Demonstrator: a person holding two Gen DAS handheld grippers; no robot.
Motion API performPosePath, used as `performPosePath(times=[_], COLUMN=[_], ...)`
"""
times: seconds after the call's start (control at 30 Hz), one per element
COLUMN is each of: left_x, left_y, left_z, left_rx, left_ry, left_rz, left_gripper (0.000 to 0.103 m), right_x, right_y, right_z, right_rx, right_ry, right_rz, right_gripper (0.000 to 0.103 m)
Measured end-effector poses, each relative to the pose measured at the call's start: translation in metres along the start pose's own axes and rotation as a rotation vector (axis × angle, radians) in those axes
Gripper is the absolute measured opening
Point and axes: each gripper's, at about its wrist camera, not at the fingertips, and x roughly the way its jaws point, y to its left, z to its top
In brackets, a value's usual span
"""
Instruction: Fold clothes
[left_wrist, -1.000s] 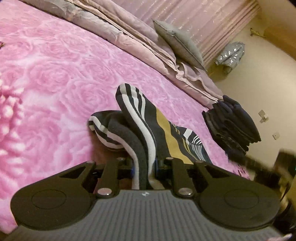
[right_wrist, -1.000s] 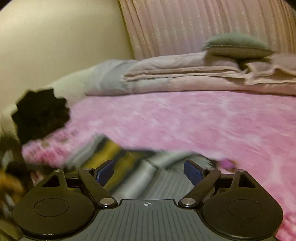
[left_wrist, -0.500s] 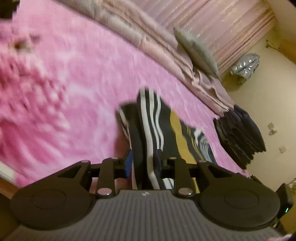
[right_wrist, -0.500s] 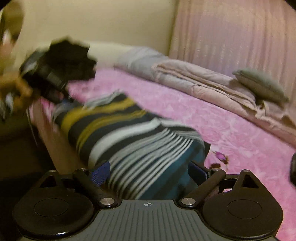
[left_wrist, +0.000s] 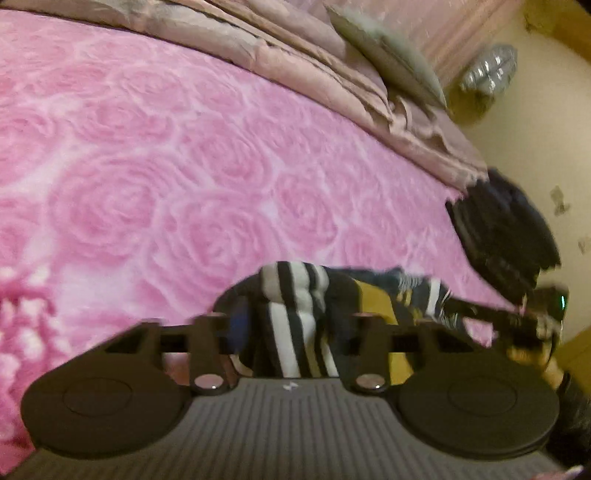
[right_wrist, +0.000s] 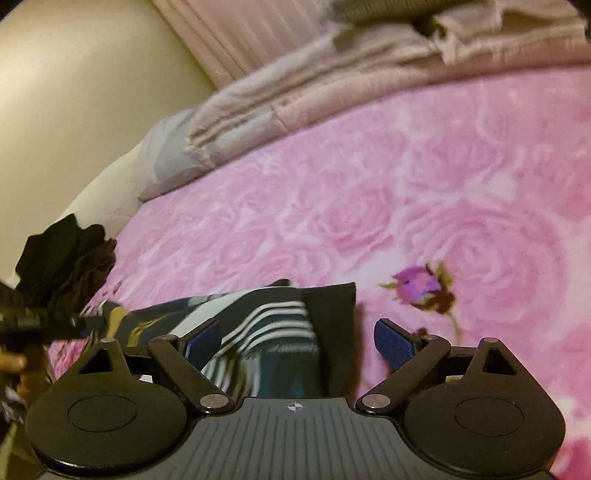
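Observation:
A striped garment (left_wrist: 295, 317) in black, white, yellow and teal lies low on the pink rose-print bedspread (left_wrist: 166, 177). My left gripper (left_wrist: 291, 328) is shut on a bunched fold of it. In the right wrist view the same garment (right_wrist: 273, 332) lies between the spread fingers of my right gripper (right_wrist: 295, 343), which is open; its blue pads (right_wrist: 391, 347) do not press the cloth. The right gripper shows at the right edge of the left wrist view (left_wrist: 532, 321).
A stack of dark folded clothes (left_wrist: 506, 232) sits at the bed's right edge. A dark crumpled garment (right_wrist: 62, 266) lies at the left edge. Folded beige quilts (left_wrist: 295, 62) and a grey pillow (left_wrist: 388, 55) line the far side. A purple printed rose (right_wrist: 421, 288) is on the spread.
The garment was lifted and swung through the air, and now lies lower on the bedspread. Both grippers have tilted down toward the bed. The right gripper stays open.

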Motion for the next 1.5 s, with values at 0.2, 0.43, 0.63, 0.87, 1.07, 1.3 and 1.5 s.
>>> performPosePath(times=[0.2,0.43,0.63,0.87,1.07,1.3,1.5], left_x=[-0.022,0.008,-0.013,-0.073,-0.054,-0.048,-0.047], left_y=[0.014,0.035,0.021,-0.043,-0.078,-0.081,-0.085], left_z=[-0.009,-0.014,-0.010,-0.031,-0.087,-0.107,-0.109], left_rx=[-0.030,-0.115,-0.076,0.107,0.293,0.302,0.329], left_ry=[-0.142,-0.108,-0.105,-0.167,0.009,0.001,0.001], left_rz=[-0.061,-0.051,0.043,0.037,0.112,0.196,0.229], left_gripper=[0.010,0.014,0.024,0.022,0.022,0.022,0.022], right_x=[-0.016,0.019,-0.032,-0.089,-0.064,-0.079,-0.077], right_y=[0.009,-0.010,0.020,0.094,0.094,0.107,0.105], right_z=[0.020,0.023,0.014,-0.049,-0.115,-0.138,-0.148], right_rx=[-0.067,-0.002,-0.166,-0.384,-0.371,-0.471,-0.529], right_ry=[-0.051,0.004,-0.066,-0.121,0.011,-0.016,0.005], right_rz=[0.058,0.021,-0.106,0.056,0.063,-0.028,-0.082], right_gripper=[0.017,0.026,0.074,0.074,0.074,0.074,0.074])
